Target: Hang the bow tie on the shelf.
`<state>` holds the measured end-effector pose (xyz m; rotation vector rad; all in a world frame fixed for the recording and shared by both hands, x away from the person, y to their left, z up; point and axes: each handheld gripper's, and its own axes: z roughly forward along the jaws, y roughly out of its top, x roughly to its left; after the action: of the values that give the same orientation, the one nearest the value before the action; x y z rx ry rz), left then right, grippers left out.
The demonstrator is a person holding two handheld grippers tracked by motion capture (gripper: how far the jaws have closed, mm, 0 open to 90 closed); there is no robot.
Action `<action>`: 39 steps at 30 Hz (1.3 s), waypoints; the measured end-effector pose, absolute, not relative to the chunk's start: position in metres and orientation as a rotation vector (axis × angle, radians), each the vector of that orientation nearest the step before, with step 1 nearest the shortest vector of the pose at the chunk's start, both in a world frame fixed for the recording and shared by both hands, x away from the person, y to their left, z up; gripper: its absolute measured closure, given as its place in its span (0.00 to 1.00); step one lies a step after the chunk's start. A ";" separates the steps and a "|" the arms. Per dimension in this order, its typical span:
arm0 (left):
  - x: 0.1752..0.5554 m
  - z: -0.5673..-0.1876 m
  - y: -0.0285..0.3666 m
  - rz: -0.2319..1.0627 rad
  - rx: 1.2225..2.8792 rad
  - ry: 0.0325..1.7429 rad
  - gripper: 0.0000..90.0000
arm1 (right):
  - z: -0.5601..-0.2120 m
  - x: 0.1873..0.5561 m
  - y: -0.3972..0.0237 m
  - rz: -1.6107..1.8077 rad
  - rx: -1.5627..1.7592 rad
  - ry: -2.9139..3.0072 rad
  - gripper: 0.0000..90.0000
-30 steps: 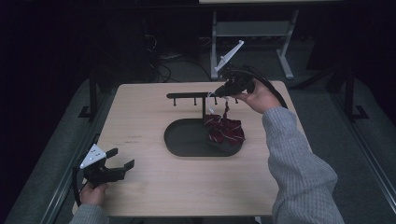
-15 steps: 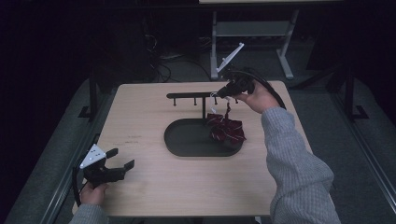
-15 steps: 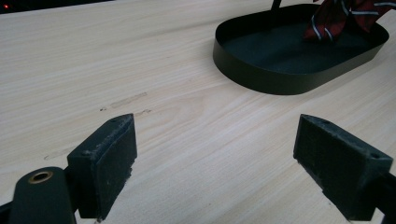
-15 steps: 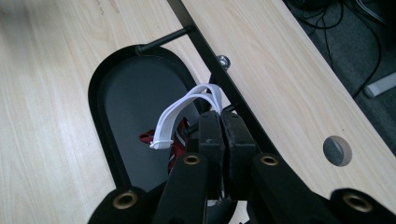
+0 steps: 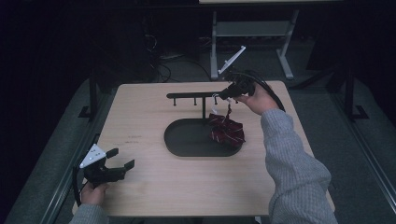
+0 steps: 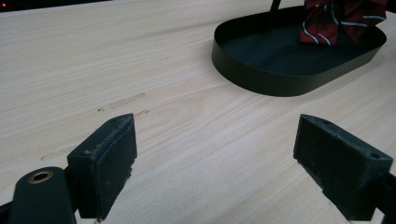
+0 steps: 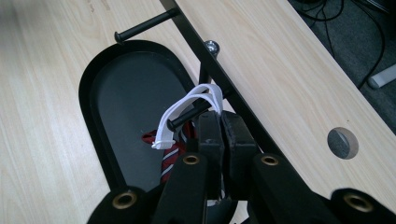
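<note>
**A:** ok so where's the tie at? and which way is it pointing

**B:** the red striped tie (image 5: 226,129) hangs down from the rack (image 5: 196,96), at the right end of its crossbar, bunched up with its bottom sitting in the right end of the black oval tray (image 5: 180,145). Long axis is pretty much vertical. Its white strap (image 7: 184,112) is looped over one peg (image 7: 189,115), the one nearest the right gripper (image 5: 229,92).

**A:** is the gripper holding it?

**B:** jaws are pinched together right at that peg, with the tie's top under them. Can't tell what exactly is pinched, strap or fabric. The left gripper (image 5: 120,164) sits at the table's (image 5: 140,116) near left corner, jaws spread wide, nothing between them.

**A:** counts?

**B:** one tie, one tray, one rack, two grippers. I count four pegs in the high view.
</note>
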<state>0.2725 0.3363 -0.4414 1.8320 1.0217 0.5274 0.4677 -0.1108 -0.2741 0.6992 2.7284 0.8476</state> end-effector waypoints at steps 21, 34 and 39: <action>0.273 -0.441 0.336 0.528 1.833 1.018 0.14 | -0.284 0.468 -0.111 0.848 0.728 2.730 0.91; 0.272 -0.441 0.336 0.528 1.834 1.018 0.14 | -0.286 0.466 -0.112 0.848 0.718 2.725 0.86; 0.272 -0.441 0.336 0.527 1.834 1.018 0.14 | -0.286 0.465 -0.113 0.846 0.726 2.730 0.85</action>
<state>0.2725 0.3356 -0.4414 1.8338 1.0185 0.5273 0.4651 -0.1129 -0.2860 0.7257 2.7302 0.8456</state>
